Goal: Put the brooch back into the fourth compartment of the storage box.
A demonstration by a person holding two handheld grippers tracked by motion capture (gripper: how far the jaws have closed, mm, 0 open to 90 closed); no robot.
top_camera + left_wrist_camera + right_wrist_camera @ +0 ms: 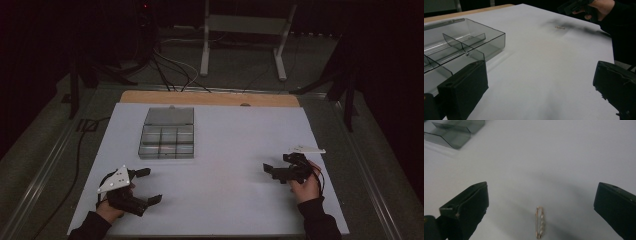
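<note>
While both hands rested on the near part of the white table sheet (225,200), the left gripper (148,186) stood with its black jaws wide apart, and the right gripper (270,170) likewise gaped. Between the right gripper's jaws a small gold-coloured safety pin (539,222), perhaps beaded, lay on the sheet untouched. Farther off, left of centre, sat the smoky transparent plastic compartment box (166,133), its lid open.
</note>
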